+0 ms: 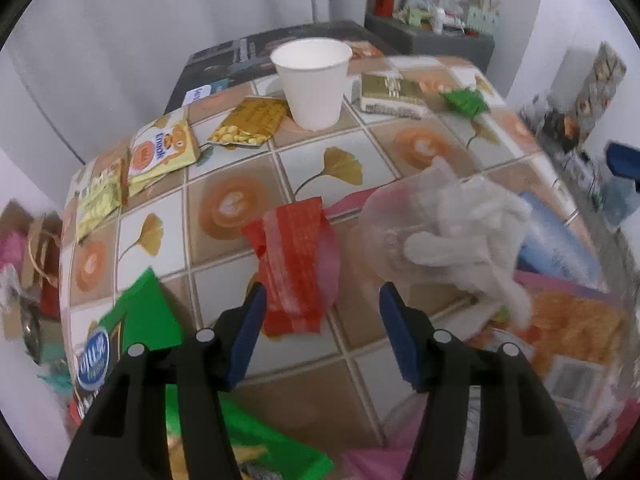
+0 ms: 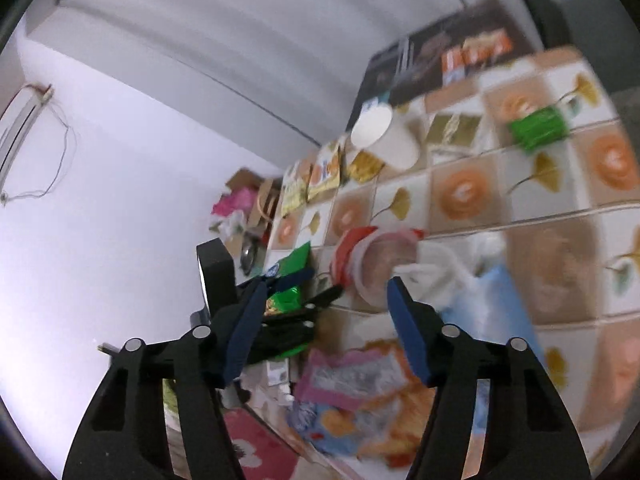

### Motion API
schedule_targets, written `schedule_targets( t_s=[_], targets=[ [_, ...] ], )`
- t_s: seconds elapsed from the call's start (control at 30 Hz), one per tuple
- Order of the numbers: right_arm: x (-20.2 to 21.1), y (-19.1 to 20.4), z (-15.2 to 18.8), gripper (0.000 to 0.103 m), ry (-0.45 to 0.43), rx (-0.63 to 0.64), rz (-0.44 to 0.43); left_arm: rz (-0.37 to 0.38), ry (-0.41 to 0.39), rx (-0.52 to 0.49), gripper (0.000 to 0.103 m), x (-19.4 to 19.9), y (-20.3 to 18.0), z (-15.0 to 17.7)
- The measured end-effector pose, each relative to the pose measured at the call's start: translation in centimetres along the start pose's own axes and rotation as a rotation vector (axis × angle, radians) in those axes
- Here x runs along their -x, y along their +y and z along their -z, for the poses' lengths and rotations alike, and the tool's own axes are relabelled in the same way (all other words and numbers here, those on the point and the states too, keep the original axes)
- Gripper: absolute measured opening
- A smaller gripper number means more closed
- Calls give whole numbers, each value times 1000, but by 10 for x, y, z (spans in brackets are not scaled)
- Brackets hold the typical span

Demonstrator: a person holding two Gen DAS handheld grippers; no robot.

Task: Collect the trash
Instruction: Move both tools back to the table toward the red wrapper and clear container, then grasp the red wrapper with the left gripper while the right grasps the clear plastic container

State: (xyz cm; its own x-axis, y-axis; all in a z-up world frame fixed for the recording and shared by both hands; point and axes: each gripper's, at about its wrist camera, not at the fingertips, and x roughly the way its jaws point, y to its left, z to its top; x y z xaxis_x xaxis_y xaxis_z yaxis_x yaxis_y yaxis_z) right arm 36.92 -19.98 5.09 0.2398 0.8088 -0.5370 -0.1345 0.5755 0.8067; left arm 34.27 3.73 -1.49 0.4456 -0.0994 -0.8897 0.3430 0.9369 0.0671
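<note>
My left gripper (image 1: 322, 300) is open just above the near end of a red wrapper (image 1: 294, 264) that lies on the tiled tablecloth (image 1: 224, 280). A clear plastic cup (image 1: 394, 232) with crumpled white tissue (image 1: 468, 228) lies on its side right of the wrapper. My right gripper (image 2: 326, 292) is open and empty, tilted over the table's near edge; the cup (image 2: 380, 264) lies ahead of it and the left gripper's dark fingers (image 2: 308, 304) show below the red wrapper (image 2: 344, 256).
A white paper cup (image 1: 314, 80) stands at the back, with a yellow snack bag (image 1: 250, 122), a cartoon snack packet (image 1: 160, 152), a gold box (image 1: 394, 94) and a small green wrapper (image 1: 466, 100). A green bag (image 1: 136, 328) lies near left; a trash bag (image 2: 360, 400) with wrappers sits near right.
</note>
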Motion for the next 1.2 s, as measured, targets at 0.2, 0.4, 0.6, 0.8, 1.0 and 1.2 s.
schedule_targets(
  t_s=[0.2, 0.4, 0.6, 0.8, 1.0, 1.2],
  targets=[
    [-58, -7, -16, 51, 113, -83, 15, -29, 54, -68, 57, -28, -7, -2],
    [-92, -15, -20, 47, 169, -127, 55, -60, 45, -76, 57, -34, -5, -4],
    [-117, -23, -18, 35, 199, -162, 88, -67, 36, -58, 41, -33, 0, -5],
    [-121, -29, -17, 17, 211, -199, 83, -39, 41, -16, 27, -32, 11, -3],
    [-120, -30, -17, 6, 203, -208, 57, -30, 32, 5, 20, -29, 15, -2],
    [-112, -33, -18, 5, 187, -216, 43, -40, 1, 20, 4, -20, 16, -3]
  ],
)
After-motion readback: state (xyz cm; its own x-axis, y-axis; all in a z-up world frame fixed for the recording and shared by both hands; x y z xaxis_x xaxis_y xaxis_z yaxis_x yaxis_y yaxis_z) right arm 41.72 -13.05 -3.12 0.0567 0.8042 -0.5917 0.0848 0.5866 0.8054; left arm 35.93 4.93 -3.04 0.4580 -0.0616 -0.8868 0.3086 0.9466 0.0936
